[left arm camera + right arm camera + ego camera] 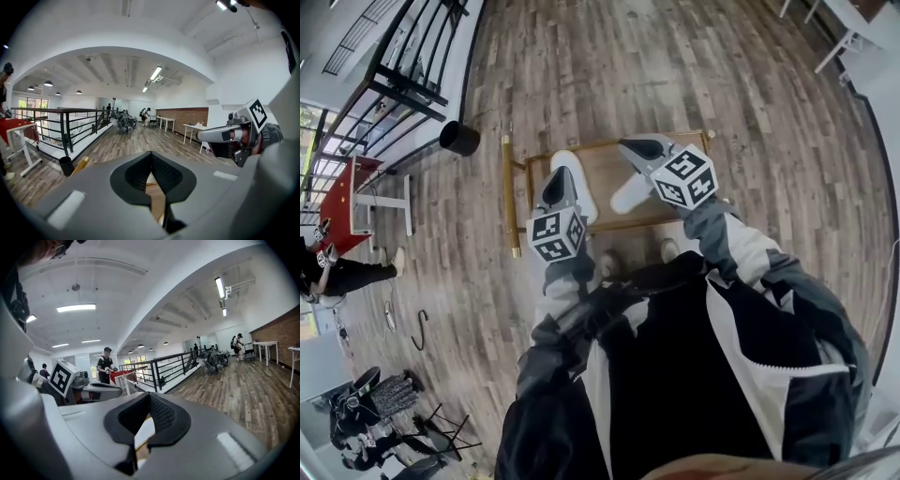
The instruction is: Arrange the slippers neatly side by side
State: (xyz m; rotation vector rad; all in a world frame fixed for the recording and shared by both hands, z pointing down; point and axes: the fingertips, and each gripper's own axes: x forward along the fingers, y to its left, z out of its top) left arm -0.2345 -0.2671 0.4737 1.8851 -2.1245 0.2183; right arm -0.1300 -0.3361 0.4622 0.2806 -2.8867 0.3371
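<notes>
Jaws clenched, empty, on left gripper (557, 183) and right gripper (636, 146). Splayed: left slipper (582, 192) toward 11 o'clock, right slipper (630, 195) 1 o'clock. Risk: unopened jaws shove one off tabletop (605, 169).

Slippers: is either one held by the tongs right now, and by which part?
Neither. The left tongs and right tongs are shut on nothing; the left slipper and right slipper lie free below.

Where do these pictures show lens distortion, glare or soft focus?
Head view: the floor planks curve toward the edges; light is even. Left gripper view: the left gripper, close to the lens, looks soft; the corners are black. Right gripper view: the ceiling lamps glare white.
</notes>
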